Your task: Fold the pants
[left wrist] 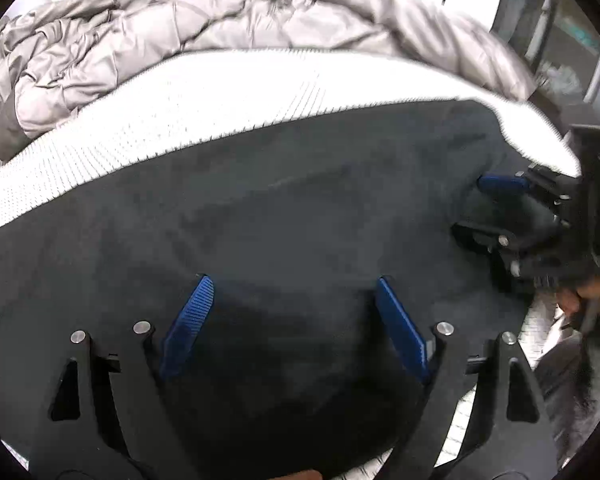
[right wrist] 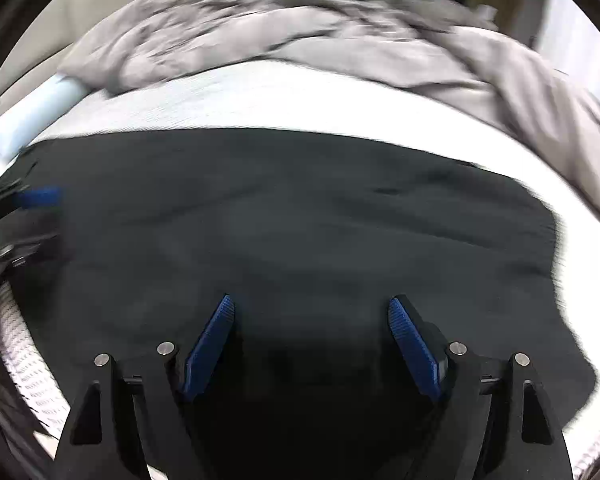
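Observation:
Dark pants [left wrist: 284,216] lie spread flat on a white mattress [left wrist: 188,112]. They also fill the middle of the right wrist view [right wrist: 300,216]. My left gripper [left wrist: 292,284] is open, its blue pads apart just above the fabric, holding nothing. My right gripper [right wrist: 312,304] is open too, hovering over the near part of the pants. The right gripper also shows at the right edge of the left wrist view [left wrist: 512,208], at the pants' edge. The left gripper shows at the left edge of the right wrist view [right wrist: 24,208].
A crumpled grey duvet [left wrist: 148,44] is heaped along the far side of the bed, and also shows in the right wrist view [right wrist: 300,32]. A pale blue pillow [right wrist: 36,112] lies at the far left. The mattress edge [left wrist: 540,336] drops off at the right.

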Demonstrator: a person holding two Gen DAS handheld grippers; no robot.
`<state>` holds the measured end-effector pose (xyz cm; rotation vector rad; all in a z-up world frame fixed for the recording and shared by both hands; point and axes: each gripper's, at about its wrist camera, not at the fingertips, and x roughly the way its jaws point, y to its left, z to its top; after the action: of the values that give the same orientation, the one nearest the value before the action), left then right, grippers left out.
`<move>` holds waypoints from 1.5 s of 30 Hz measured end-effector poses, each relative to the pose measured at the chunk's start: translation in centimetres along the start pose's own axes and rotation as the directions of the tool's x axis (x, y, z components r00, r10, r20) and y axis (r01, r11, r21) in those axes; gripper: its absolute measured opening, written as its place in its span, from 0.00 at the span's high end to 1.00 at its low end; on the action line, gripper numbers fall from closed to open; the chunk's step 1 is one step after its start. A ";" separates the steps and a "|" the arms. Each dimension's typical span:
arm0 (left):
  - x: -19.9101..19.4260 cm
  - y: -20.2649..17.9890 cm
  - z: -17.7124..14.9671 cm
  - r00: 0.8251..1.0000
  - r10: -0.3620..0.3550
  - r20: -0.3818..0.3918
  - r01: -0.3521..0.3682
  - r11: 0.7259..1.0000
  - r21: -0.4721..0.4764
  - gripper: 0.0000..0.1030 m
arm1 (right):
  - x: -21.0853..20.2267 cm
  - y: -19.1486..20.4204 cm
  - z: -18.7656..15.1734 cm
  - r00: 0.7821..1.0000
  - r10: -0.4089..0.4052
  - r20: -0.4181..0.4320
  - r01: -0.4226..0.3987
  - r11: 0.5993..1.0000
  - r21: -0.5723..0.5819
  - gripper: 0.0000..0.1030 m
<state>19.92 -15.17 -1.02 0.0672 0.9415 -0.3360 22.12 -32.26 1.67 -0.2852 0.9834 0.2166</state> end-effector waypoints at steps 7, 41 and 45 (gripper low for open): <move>1.4 0.3 -0.4 0.998 0.053 -0.031 -0.052 0.998 0.040 0.13 | 0.7 -3.8 -0.2 0.990 -0.142 -0.021 0.143 0.987 0.067 0.17; -0.2 -5.9 -3.4 0.999 -0.030 -0.013 0.032 0.972 0.234 0.09 | -2.0 4.7 -3.8 0.998 -0.067 -0.021 0.062 0.979 -0.192 0.15; -0.2 -4.7 -3.6 0.997 -0.070 -0.014 0.071 0.978 0.196 0.06 | -3.6 -0.9 -5.4 0.968 -0.248 -0.037 0.242 0.963 -0.122 0.15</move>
<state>15.55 -18.86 -2.61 0.2161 0.9168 -0.4940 16.26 -35.11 2.05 -0.5186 0.9783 0.0403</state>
